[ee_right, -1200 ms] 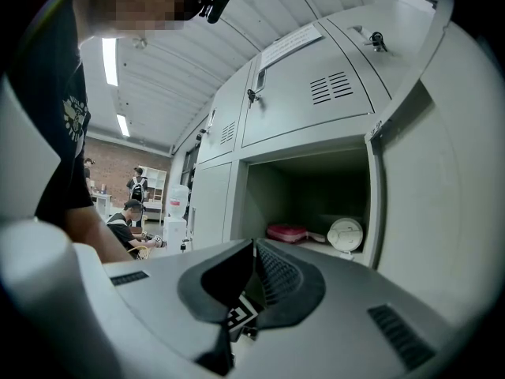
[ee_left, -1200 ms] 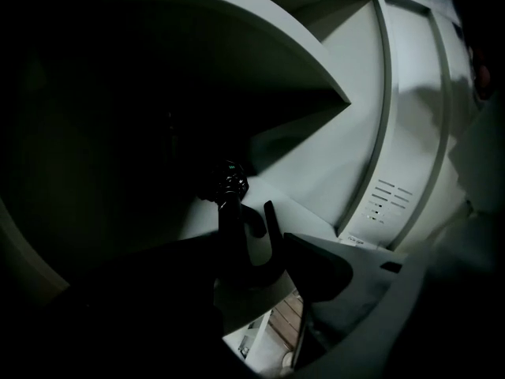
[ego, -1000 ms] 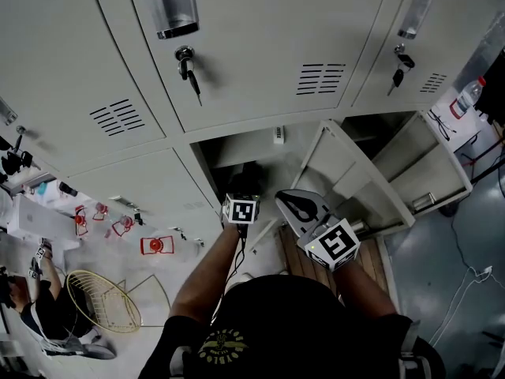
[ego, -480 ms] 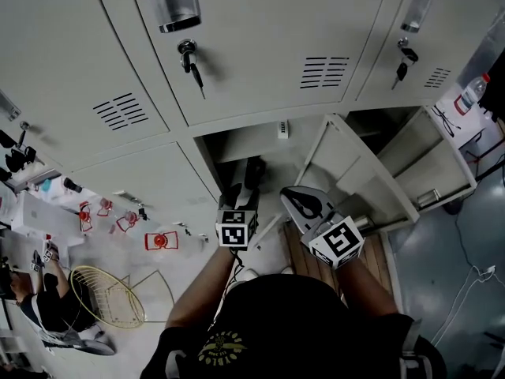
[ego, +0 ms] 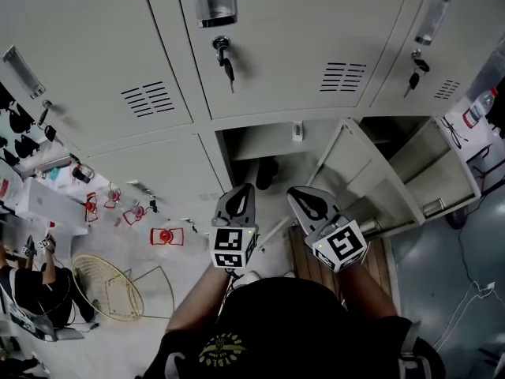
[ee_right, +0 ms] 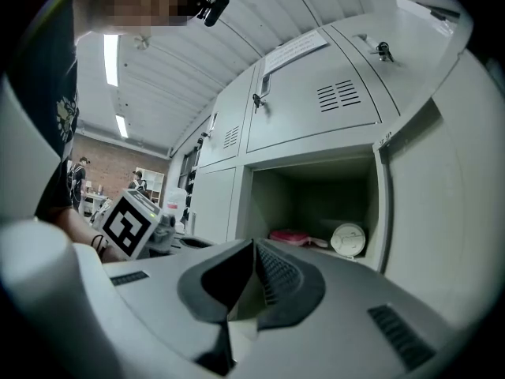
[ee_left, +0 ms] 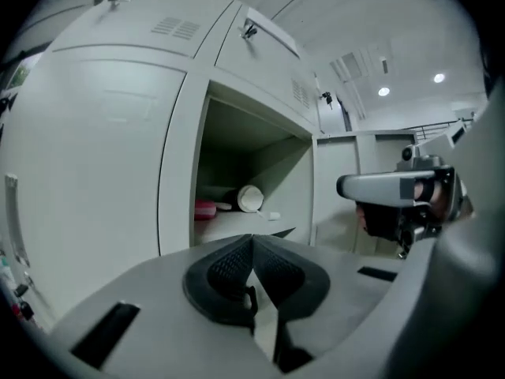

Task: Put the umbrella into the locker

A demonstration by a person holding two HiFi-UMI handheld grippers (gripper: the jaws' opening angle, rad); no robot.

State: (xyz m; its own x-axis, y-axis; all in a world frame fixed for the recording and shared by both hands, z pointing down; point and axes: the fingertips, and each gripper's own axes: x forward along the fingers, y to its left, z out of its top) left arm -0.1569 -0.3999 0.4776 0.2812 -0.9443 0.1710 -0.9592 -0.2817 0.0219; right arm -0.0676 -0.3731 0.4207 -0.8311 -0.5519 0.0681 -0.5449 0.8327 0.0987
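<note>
Your dark folded umbrella (ego: 267,172) lies inside the open compartment (ego: 256,142) of the pale grey metal locker bank. It rests on the compartment floor with its pale round end (ee_left: 250,198) facing outward, just beside a pink item (ee_left: 203,209). The compartment's grey door (ego: 359,172) stands swung open to the right.

Your left gripper (ego: 239,200) is outside the opening, in front of it and apart from the umbrella. Its jaws have just been closing, and the dark ribbed pads (ee_left: 237,271) now meet with nothing between them. Your right gripper (ego: 305,201) hangs beside it, close to the open door, pointing at the same compartment. Its jaws are also pressed together and hold nothing.

A key (ego: 225,60) hangs in the lock of the closed door above. Down at the left, a gold wire frame (ego: 106,290) sits on the floor.
</note>
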